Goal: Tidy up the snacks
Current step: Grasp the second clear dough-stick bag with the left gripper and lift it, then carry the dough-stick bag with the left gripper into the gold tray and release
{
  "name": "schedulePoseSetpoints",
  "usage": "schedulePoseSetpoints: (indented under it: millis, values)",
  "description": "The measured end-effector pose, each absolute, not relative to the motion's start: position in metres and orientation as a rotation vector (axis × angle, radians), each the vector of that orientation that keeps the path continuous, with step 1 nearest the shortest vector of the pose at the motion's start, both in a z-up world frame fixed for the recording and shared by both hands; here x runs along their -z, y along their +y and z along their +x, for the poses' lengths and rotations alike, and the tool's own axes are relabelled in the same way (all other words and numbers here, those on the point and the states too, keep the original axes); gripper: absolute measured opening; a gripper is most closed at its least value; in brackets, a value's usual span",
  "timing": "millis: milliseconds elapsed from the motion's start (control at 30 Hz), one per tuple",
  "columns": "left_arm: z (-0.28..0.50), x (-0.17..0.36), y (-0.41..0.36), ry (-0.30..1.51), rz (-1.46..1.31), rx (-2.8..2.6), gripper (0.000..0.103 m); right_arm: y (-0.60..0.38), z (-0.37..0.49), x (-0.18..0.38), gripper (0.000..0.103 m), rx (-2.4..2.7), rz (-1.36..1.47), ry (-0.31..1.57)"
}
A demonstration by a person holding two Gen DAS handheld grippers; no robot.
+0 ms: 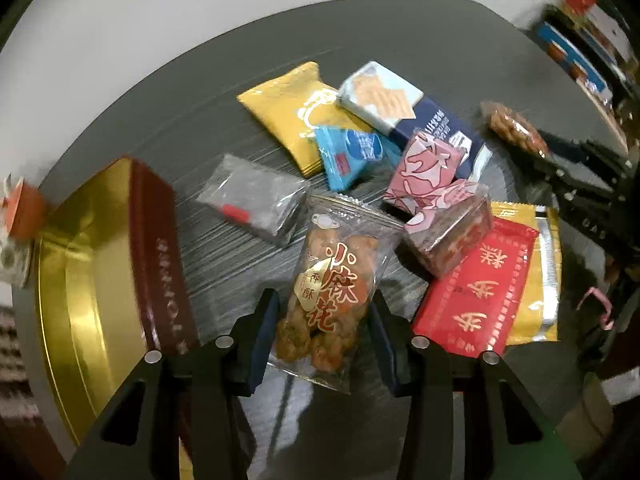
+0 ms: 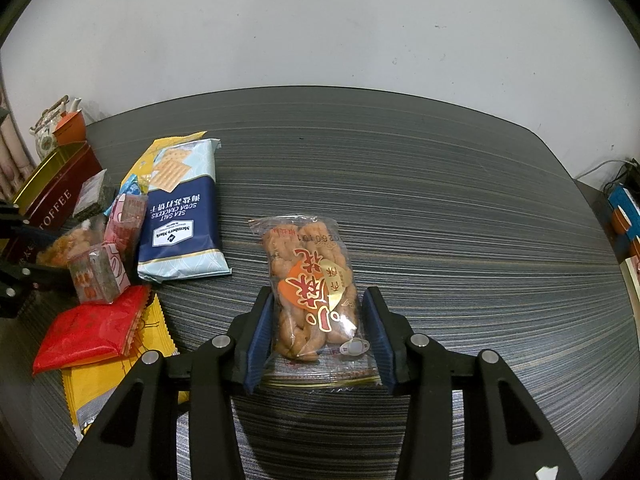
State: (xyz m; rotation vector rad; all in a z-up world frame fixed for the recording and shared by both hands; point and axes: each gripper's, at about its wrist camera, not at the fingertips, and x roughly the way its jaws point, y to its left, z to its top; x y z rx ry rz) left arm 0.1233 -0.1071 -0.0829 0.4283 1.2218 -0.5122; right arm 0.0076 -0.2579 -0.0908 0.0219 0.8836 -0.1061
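Between the pads of my left claw [image 1: 324, 332] sits a clear twist pack [image 1: 332, 300], its lower half flanked by both blue pads, which seem to press its sides; I take it as clamped on the pack, though the motion blur leaves the contact a little uncertain. Just left of this claw stands the gold-lined toffee tin [image 1: 100, 264], open side up. Ahead and slightly left lies a clear pouch [image 1: 256, 200]; farther ahead are a yellow pack [image 1: 288, 116], a small blue pack [image 1: 352, 156] and the cracker pack [image 1: 400, 104]. Ahead to the right sit two pink blocks [image 1: 436, 184], and to the right a red pack [image 1: 480, 292] lies on a yellow wrapper [image 1: 540, 276].

Between the pads of my right claw [image 2: 320, 332] lies a second twist pack [image 2: 312, 288], flat on the striped table [image 2: 460, 200]. The pads stand on either side of it with small gaps showing, so this claw is released around it. Off to its left, well apart, lies the rest of the pile, with the cracker pack nearest.
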Motion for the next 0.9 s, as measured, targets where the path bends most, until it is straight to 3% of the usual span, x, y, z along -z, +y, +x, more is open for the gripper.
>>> schedulePoseSetpoints:
  millis: [400, 667, 900]
  values:
    - [0.108, 0.038, -0.057, 1.142, 0.268, 0.477, 0.045, -0.257, 0.007, 0.091, 0.043, 0.107, 0.021, 0.884]
    - [0.13, 0.023, 0.028, 1.132, 0.161, 0.3, 0.045, -0.257, 0.007, 0.091, 0.043, 0.106, 0.021, 0.884]
    - [0.139, 0.045, 0.092, 1.169, 0.06, 0.12, 0.045, -0.257, 0.008, 0.091, 0.043, 0.107, 0.02, 0.884]
